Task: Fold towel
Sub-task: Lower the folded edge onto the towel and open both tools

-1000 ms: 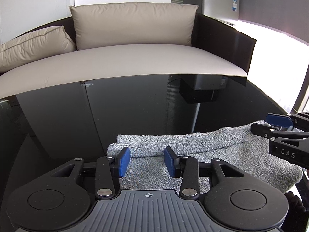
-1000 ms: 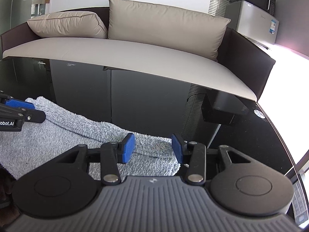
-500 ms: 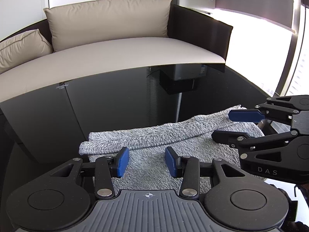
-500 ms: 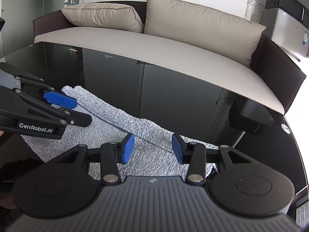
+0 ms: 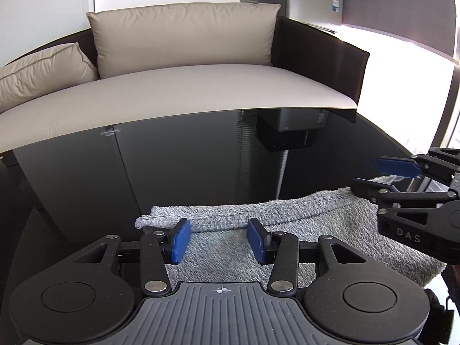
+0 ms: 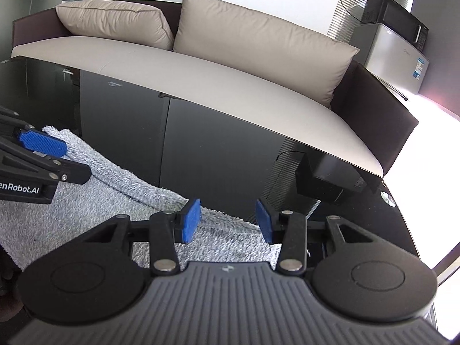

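Note:
A grey fluffy towel (image 5: 287, 230) lies on the black glass table (image 5: 187, 172), with its far edge folded over into a thick strip. My left gripper (image 5: 219, 240) is open and empty just above the towel's left end. My right gripper (image 6: 228, 221) is open and empty above the towel's (image 6: 120, 201) right end. Each gripper also shows in the other's view: the right one (image 5: 382, 178) at the far right, the left one (image 6: 54, 158) at the far left, both with jaws apart over the towel.
A beige sofa (image 5: 172, 92) with two cushions stands just beyond the table's far edge. A silver fridge (image 6: 394, 66) with a black microwave on top stands at the back right. A small round disc (image 6: 387, 199) sits on the table at the right.
Both grippers have swung back apart toward the towel's ends after having come closer together half a second ago. Both stay open. The towel has not visibly moved.

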A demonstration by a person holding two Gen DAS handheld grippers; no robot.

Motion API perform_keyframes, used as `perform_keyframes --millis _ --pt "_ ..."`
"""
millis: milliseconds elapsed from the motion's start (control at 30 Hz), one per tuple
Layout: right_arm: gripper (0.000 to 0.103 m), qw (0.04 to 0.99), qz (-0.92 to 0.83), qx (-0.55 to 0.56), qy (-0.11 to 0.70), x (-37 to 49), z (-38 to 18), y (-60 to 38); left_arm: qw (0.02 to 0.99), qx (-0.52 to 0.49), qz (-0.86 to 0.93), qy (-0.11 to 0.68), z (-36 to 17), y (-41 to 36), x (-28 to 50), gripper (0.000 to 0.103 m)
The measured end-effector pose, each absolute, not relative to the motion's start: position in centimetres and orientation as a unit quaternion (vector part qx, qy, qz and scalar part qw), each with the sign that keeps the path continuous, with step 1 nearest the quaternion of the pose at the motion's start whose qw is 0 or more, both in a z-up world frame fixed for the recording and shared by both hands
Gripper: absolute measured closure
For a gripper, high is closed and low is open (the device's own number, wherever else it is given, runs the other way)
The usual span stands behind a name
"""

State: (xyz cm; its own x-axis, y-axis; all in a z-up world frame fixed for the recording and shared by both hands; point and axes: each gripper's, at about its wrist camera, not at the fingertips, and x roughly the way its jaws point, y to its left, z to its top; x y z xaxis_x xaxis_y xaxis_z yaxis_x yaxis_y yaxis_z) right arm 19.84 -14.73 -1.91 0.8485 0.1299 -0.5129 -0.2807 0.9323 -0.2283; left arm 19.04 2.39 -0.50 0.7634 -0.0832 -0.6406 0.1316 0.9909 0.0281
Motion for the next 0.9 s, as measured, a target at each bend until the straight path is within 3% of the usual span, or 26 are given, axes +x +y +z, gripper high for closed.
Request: perform_keyframes --millis 400,900 --pt "0.058 0.926 0.187 -0.190 0.267 18.9 -2.1 -13.5 0.929 0.052 -0.093 0.354 -0.4 2.0 19.0 0.060" --pt "0.058 0.952 0.084 -0.164 0.245 21.2 -2.2 -15.0 0.940 0.015 -0.036 0.339 -0.4 4.0 20.2 0.056"
